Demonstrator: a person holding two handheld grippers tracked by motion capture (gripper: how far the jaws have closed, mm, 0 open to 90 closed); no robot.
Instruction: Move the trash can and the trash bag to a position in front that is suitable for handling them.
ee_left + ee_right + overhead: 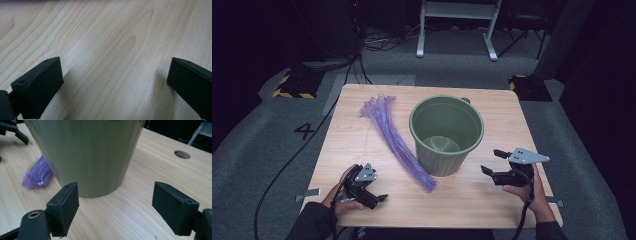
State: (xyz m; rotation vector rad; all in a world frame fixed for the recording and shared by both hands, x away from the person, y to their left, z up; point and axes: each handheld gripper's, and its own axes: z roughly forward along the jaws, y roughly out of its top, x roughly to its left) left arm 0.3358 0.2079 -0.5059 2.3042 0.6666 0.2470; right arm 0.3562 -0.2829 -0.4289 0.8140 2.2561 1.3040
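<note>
Purple bag roll (396, 141) lying diagonally on bench (492, 200), near end toward left gripper (379, 199), green bin (446, 134) just beside, right gripper (492, 162) facing bin; both grippers released, empty.

Dim lab (floor cables (307, 145), hazard-striped bases (294, 86))

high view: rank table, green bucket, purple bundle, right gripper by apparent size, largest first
1. Table
2. Green bucket
3. Purple bundle: longer than the bucket is wide, but thin
4. Right gripper
Bucket versus bundle is close; I rank by area covered.
</note>
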